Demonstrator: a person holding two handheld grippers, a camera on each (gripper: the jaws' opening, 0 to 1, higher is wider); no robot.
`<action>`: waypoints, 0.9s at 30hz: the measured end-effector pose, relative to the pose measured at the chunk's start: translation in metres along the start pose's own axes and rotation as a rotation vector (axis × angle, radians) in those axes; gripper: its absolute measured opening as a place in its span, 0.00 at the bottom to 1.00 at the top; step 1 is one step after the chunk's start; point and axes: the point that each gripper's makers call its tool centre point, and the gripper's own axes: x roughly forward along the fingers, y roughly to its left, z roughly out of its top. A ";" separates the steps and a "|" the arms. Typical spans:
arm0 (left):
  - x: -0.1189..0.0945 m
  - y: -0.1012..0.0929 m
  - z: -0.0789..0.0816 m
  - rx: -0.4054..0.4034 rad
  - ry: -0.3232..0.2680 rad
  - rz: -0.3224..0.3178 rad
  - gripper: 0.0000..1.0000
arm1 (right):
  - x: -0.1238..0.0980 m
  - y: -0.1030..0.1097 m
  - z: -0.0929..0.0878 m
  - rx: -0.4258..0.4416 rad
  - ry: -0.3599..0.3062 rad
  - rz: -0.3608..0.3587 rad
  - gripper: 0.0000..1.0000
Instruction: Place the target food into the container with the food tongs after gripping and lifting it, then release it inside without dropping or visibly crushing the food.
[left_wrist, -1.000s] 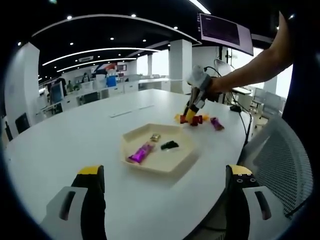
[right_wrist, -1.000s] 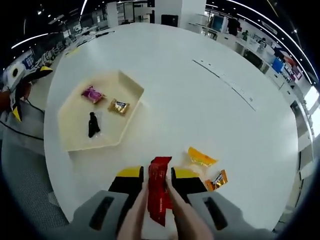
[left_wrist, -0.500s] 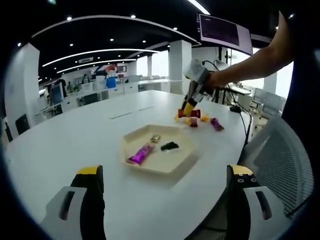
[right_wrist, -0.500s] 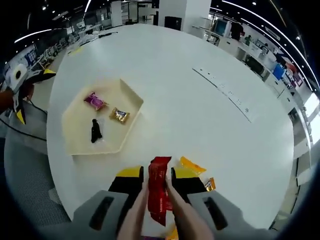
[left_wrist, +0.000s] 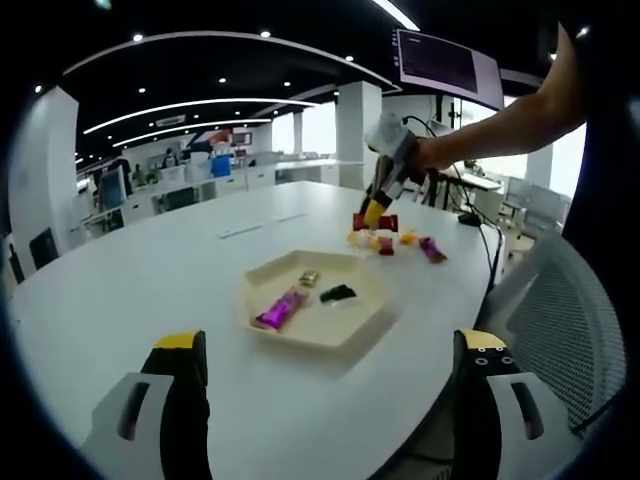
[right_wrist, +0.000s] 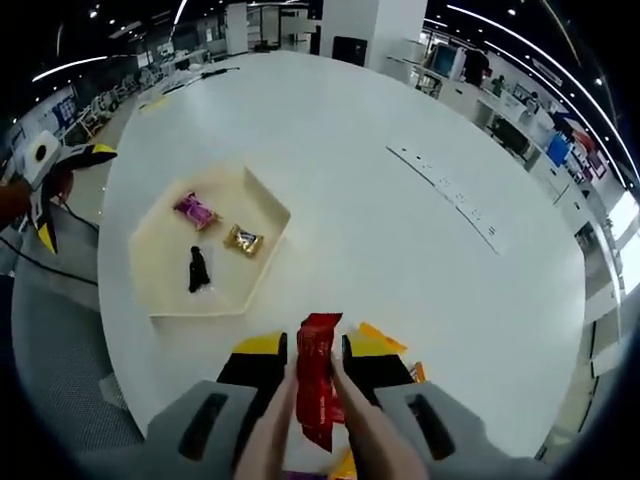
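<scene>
Across the wide round white table (right_wrist: 400, 250), the cream hexagonal plastic tray (right_wrist: 160, 290) holds a purple wrapped bar (right_wrist: 195, 211), a gold wrapped candy (right_wrist: 243, 240) and a small black packet (right_wrist: 198, 271). Raised above the table well short of the tray, the right gripper (right_wrist: 316, 352) clamps a red foil snack packet (right_wrist: 316, 385) upright between its yellow-tipped jaws, higher than a second ago. The left gripper view adds loose sweets (left_wrist: 400, 241) beyond the tray, while the left gripper (left_wrist: 328, 350) stands wide open, unmoved.
</scene>
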 end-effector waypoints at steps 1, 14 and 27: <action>0.000 0.000 0.000 0.002 0.002 0.001 1.00 | -0.001 0.000 0.002 -0.002 -0.002 -0.001 0.21; -0.001 -0.001 0.001 0.005 -0.006 -0.002 1.00 | -0.005 0.016 0.034 -0.030 -0.035 0.022 0.21; -0.002 0.000 0.003 0.008 -0.014 0.000 1.00 | -0.006 0.041 0.075 -0.088 -0.066 0.057 0.21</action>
